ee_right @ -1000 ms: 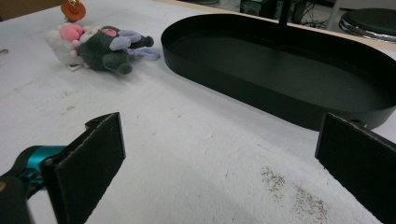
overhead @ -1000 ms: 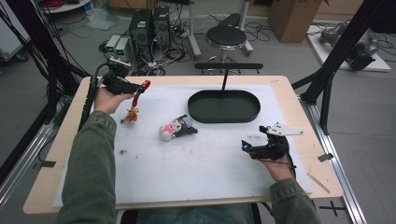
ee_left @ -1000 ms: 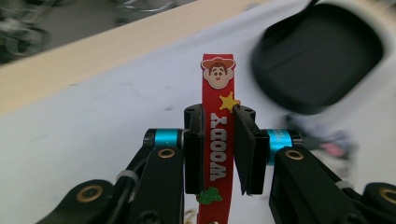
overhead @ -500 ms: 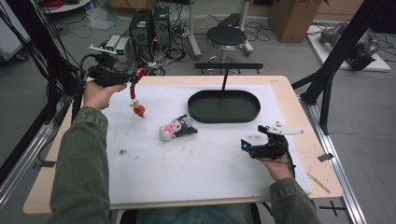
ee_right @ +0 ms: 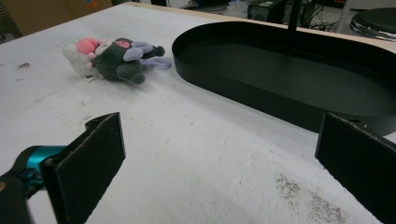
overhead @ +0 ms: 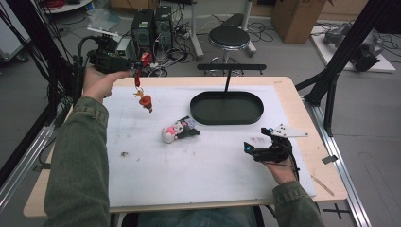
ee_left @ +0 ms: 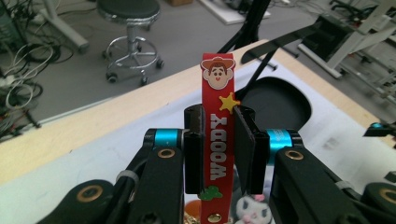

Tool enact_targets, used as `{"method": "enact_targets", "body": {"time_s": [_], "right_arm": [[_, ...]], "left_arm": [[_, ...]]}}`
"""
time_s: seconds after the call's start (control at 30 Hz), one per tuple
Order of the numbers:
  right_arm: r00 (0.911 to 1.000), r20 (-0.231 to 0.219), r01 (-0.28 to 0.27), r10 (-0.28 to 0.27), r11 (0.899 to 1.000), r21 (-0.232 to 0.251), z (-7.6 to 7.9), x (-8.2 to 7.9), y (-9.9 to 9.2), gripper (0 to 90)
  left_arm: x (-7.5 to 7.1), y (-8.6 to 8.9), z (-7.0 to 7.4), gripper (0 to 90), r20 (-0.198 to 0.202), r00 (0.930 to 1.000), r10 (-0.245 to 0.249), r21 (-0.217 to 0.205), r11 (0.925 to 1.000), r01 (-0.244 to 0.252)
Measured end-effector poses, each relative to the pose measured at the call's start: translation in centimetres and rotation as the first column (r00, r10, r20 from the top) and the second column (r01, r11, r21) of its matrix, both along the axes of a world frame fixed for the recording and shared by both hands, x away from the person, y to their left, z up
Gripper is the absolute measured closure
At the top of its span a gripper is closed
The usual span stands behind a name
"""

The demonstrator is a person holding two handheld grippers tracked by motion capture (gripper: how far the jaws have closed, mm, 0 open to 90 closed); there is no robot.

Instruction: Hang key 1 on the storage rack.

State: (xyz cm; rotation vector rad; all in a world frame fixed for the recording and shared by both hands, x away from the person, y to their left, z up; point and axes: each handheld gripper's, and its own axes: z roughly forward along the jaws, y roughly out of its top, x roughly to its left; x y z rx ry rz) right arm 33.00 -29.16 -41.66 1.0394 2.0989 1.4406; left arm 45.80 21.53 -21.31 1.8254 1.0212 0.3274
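My left gripper [overhead: 138, 64] is raised above the table's far left corner, shut on a red rubber "WOODY" strap [ee_left: 218, 140]. From the strap [overhead: 137, 78] hangs an orange charm [overhead: 146, 101], clear of the white mat. A small pink, white and dark plush toy [overhead: 178, 130] lies on its side mid-table, also seen from the right gripper [ee_right: 112, 58]. My right gripper [overhead: 250, 146] rests low at the right front, open with nothing between its jaws [ee_right: 219, 154].
A black oval tray [overhead: 227, 122] sits at the back right of the mat, its rim [ee_right: 243, 100] just ahead of the right gripper. A thin post with a black crossbar [overhead: 231, 67] rises behind it. A stool [overhead: 229, 35] and computers stand beyond the table.
The left gripper has risen and moved toward the far left corner, lifting the strap and its charm off the mat. The right gripper and the plush have stayed put.
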Motion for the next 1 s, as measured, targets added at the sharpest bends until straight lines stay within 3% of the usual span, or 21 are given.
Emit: {"method": "enact_targets", "body": {"time_s": [0.17,0.27,0.4,0.67,0.83,1.0], "right_arm": [[1.0,0.003,-0.005,0.005,1.0,-0.007,0.0,-0.1,0.1,0.7],[1.0,0.001,-0.005,0.005,1.0,-0.005,0.0,-0.1,0.1,0.7],[1.0,-0.002,-0.007,0.007,1.0,-0.008,-0.1,-0.1,0.0,0.7],[0.9999,0.009,-0.009,0.009,1.0,-0.007,-0.1,0.0,-0.1,0.7],[0.9999,0.001,-0.012,0.012,1.0,-0.009,-0.1,-0.1,0.0,0.7],[0.9998,0.006,-0.019,0.019,1.0,-0.01,-0.1,-0.1,-0.1,0.7]], "left_arm": [[0.8,-1.4,1.6,74.8,0.011,0.9999,-0.01,0.009,0.9999,0.01],[1.3,-2.2,1.9,74.8,0.011,0.9999,-0.012,-0.006,0.9999,0.012],[2.0,-4.0,2.2,74.7,0.009,0.9995,-0.031,0.011,0.9995,0.031],[3.7,-8.0,2.1,74.7,-0.004,0.9973,-0.074,0.036,0.9966,0.074],[4.8,-10.8,1.8,74.7,-0.011,0.9937,-0.111,0.013,0.9937,0.112],[5.5,-13.2,1.4,74.7,-0.009,0.9906,-0.136,0.024,0.9904,0.136]]}}
